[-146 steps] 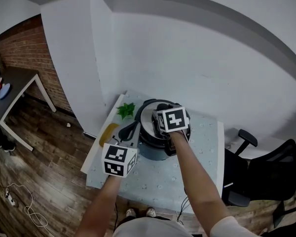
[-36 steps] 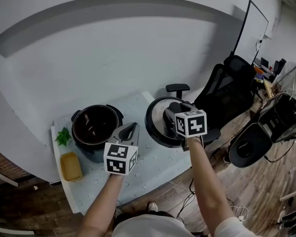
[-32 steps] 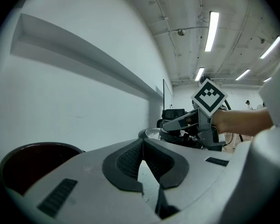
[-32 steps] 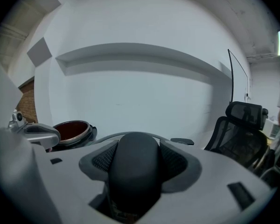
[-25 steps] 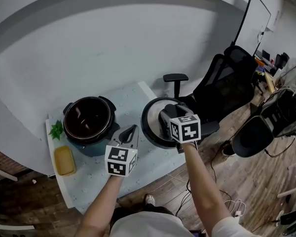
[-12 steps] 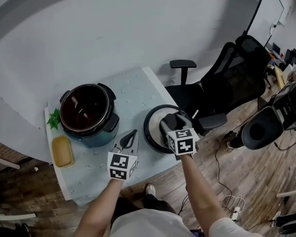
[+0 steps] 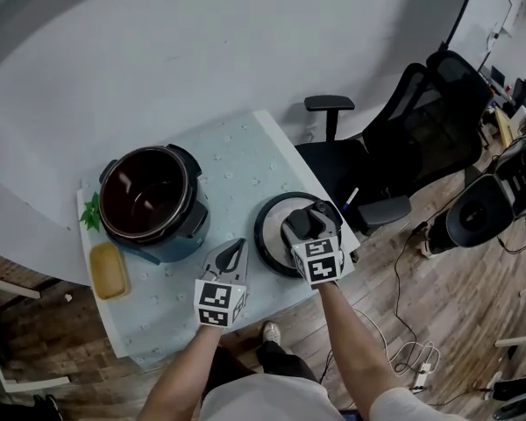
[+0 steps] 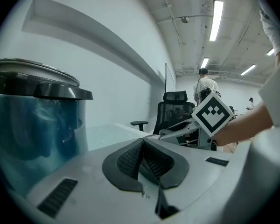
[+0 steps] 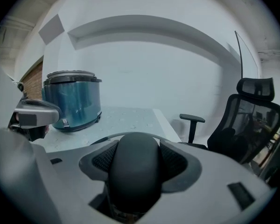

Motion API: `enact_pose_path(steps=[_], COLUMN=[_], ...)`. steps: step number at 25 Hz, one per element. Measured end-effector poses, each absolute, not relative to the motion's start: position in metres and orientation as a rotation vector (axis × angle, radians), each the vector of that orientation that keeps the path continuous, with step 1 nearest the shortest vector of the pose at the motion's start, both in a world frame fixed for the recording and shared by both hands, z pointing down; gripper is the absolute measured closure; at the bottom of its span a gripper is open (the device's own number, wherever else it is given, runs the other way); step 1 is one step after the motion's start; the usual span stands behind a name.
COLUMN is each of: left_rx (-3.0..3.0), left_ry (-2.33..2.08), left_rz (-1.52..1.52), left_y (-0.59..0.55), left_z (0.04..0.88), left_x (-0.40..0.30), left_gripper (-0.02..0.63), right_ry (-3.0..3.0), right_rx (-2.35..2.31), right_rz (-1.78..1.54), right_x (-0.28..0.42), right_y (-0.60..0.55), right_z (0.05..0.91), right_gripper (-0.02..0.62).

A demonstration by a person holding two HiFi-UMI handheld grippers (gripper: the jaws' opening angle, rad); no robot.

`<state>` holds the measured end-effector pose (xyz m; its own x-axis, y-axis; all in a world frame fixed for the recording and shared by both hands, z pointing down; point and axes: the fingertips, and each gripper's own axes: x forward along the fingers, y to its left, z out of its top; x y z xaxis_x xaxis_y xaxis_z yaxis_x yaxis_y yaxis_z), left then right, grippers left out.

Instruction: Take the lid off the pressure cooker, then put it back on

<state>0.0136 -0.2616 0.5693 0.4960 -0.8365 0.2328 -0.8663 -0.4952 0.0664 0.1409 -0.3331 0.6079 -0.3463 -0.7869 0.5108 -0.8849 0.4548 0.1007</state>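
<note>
The lid (image 7: 272,228) is being pinched by its handle (image 9: 133,171) in the right gripper's (image 7: 305,224) jaws, seemingly to rest on the counter (image 7: 237,160). The left gripper (image 7: 228,254) is being held idle, jaws together.

Lid (image 7: 269,235) off, beside open blue cooker (image 7: 185,227)

In the head view, the right gripper (image 7: 309,226) is covering the middle of the lid (image 7: 268,233), leaving only its rim showing.
</note>
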Motion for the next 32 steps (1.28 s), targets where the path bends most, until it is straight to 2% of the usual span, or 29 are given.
enact_pose_path(steps=[14, 15, 17, 18, 32], left_rx=[2.548, 2.548, 2.547, 2.548, 2.627], left_ry=[-1.494, -1.497, -1.504, -1.506, -1.531], left_rz=[0.224, 0.222, 0.218, 0.215, 0.074], left_y=[-0.264, -0.265, -0.265, -0.265, -0.28], left_z=[0.558, 0.555, 0.55, 0.548, 0.477], left_x=[0.009, 0.009, 0.009, 0.009, 0.004], left_gripper=[0.592, 0.592, 0.592, 0.592, 0.592], right_ry=[-2.164, -2.169, -2.191, -2.199, -2.358], right_rx=[1.372, 1.355, 1.324, 1.324, 1.527], right_rz=[0.239, 0.237, 0.234, 0.229, -0.014], right_x=[0.138, 0.135, 0.129, 0.128, 0.125], right_y=[-0.334, -0.333, -0.33, -0.329, -0.336], right_z=[0.618, 0.618, 0.616, 0.613, 0.481], right_gripper=[0.318, 0.307, 0.212, 0.203, 0.226])
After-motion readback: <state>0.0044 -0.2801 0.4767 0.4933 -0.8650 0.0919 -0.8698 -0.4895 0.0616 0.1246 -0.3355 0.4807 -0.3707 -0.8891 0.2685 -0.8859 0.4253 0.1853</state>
